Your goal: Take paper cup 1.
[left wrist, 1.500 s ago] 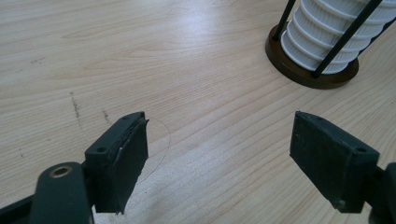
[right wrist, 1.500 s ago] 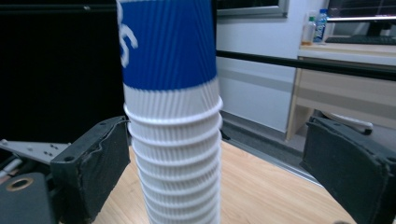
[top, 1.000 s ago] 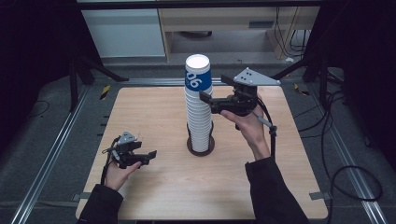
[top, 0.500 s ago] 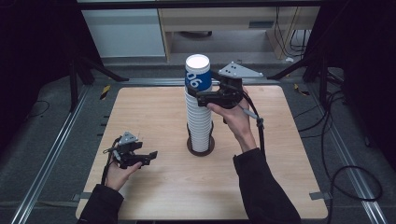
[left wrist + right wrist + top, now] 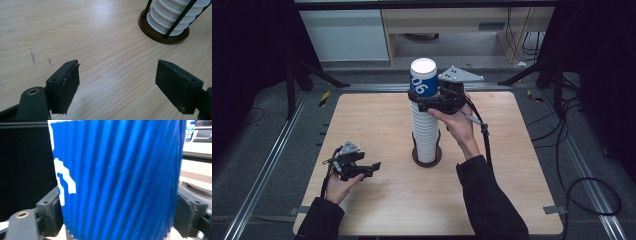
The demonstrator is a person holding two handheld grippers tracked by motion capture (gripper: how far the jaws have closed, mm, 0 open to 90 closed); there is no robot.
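A tall stack of white ribbed paper cups (image 5: 426, 132) stands in a dark round holder (image 5: 427, 160) at the middle of the table. On top sits a blue cup (image 5: 422, 80) with white markings. My right gripper (image 5: 422, 103) reaches in from the right, level with the blue cup's lower part. Its jaws have just been closing, and in the right gripper view the blue cup (image 5: 117, 177) sits between the pads (image 5: 53, 215), which press on both its sides. My left gripper (image 5: 371, 167) rests low at the front left, open, with bare table between its fingers (image 5: 71, 82).
The wooden table (image 5: 522, 150) has dark floor and metal rails around it. Thin black rods of the holder (image 5: 178, 18) rise beside the stack. Cables trail on the floor at the right (image 5: 582, 185). A pale cabinet (image 5: 347, 35) stands behind the table.
My right gripper has moved left onto the top of the stack and its jaws have come in around the blue cup. The left gripper has stayed put.
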